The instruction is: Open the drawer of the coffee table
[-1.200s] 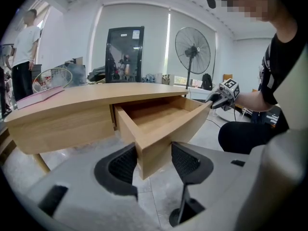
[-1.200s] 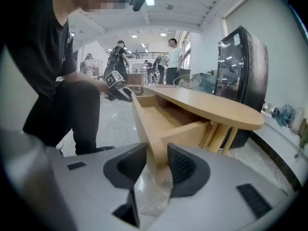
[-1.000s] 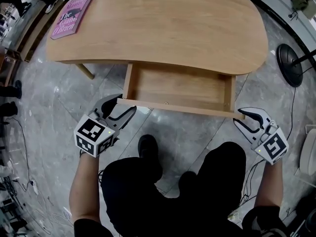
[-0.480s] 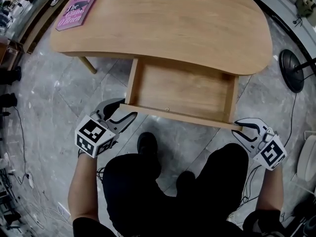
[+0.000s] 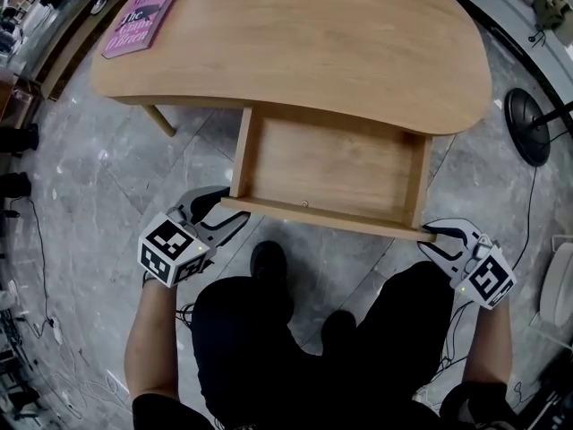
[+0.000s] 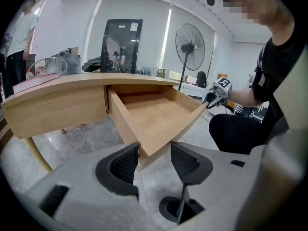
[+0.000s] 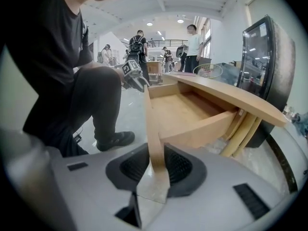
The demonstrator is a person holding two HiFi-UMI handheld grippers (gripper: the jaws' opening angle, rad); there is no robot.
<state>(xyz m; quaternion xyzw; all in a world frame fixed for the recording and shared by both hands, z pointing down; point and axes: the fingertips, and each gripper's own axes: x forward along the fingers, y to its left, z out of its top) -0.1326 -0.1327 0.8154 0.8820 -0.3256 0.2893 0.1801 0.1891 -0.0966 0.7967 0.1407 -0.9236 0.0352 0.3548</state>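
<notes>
The shallow light-wood drawer (image 5: 331,164) already stands far out from under the rounded light-wood coffee table (image 5: 295,43), at the middle of the head view. The right gripper (image 5: 430,234) pinches the right end of its thin front board, though its jaws have just eased a little. The left gripper (image 5: 235,206) has its jaws spread around the left front corner, not clamping it. A one-sided pull could skew and jam the drawer, the slackened pinch could slip, or further travel could drop it out.

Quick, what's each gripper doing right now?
Left gripper: open, tongs straddling the left front corner of the drawer.
Right gripper: closed on the drawer front's right end, tongs just eased slightly wider.
</notes>
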